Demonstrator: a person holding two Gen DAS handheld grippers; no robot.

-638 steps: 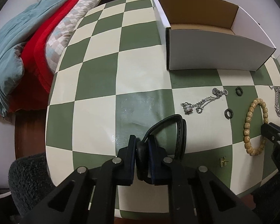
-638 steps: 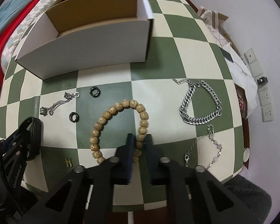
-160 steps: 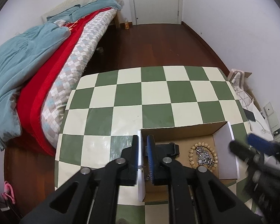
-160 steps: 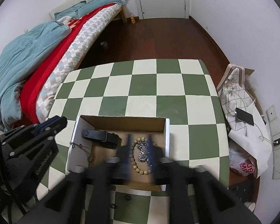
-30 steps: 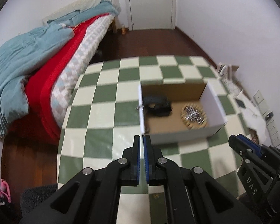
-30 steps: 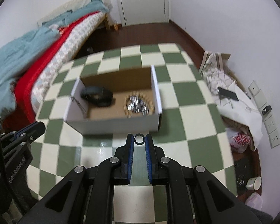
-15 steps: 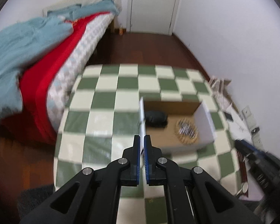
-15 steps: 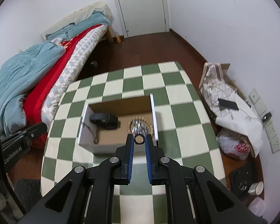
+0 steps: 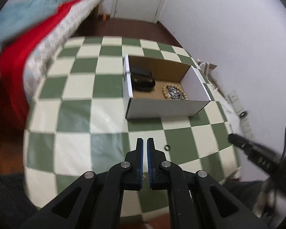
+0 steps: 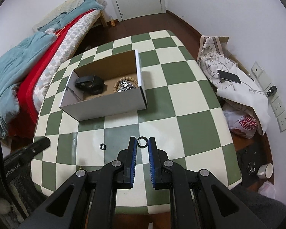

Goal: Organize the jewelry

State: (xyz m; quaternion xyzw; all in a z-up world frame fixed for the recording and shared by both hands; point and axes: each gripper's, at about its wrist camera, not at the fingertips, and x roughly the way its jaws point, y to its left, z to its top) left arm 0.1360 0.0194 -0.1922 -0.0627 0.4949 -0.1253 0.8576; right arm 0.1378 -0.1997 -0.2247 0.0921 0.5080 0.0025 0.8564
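Observation:
A white cardboard box [image 10: 112, 103] [image 9: 162, 108] stands on the checkered table. Inside lie a black wristband [image 10: 90, 84] [image 9: 143, 77], a wooden bead bracelet [image 10: 126, 80] [image 9: 184, 94] and silver chain [image 10: 124, 86] [image 9: 174, 93]. A thin chain hangs over the box's left wall [image 10: 71, 90]. My right gripper [image 10: 142, 142] is shut on a black ring [image 10: 142, 141] held above the table. A second black ring [image 10: 103, 146] [image 9: 167, 147] lies on the table. My left gripper [image 9: 145, 143] is shut and empty, just left of that ring.
A bed with red and blue blankets [image 10: 24, 57] stands left of the table. Bags, a phone [image 10: 229, 76] and wall sockets [image 10: 280, 105] are on the right. A small gold piece [image 10: 80, 167] lies near the table's front edge. A cup [image 10: 266, 169] stands on the floor.
Both grippers have dropped and pulled back toward the table's near side. My right gripper still holds the black ring. The left view is blurred from motion.

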